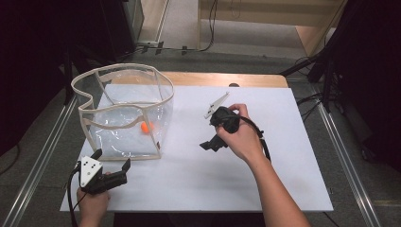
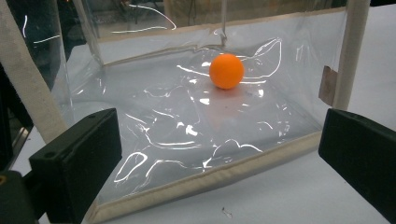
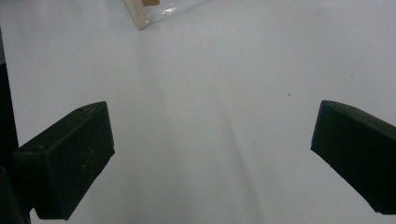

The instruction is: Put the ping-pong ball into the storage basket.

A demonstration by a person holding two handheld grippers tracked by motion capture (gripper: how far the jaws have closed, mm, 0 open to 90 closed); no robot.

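A clear plastic bag (image 1: 123,111) with beige trim stands open on the left of the white table (image 1: 274,184). An orange ball (image 1: 144,126) lies on its floor. My left gripper (image 1: 112,159) sits at the table's front left, just short of the bag's near edge, open and holding nothing. In the left gripper view the ball (image 2: 226,71) shows through the bag's wall (image 2: 177,140), beyond the open left gripper (image 2: 219,158). A hand holds my right gripper (image 1: 210,143) over the table's middle, pointing down-left. The right gripper (image 3: 210,154) is open above bare white surface.
The bag's beige corner (image 3: 144,11) appears at the top of the right gripper view. A wooden strip (image 1: 227,78) runs along the table's far edge. Metal rails (image 1: 343,156) flank the table, with cables and dark equipment beyond.
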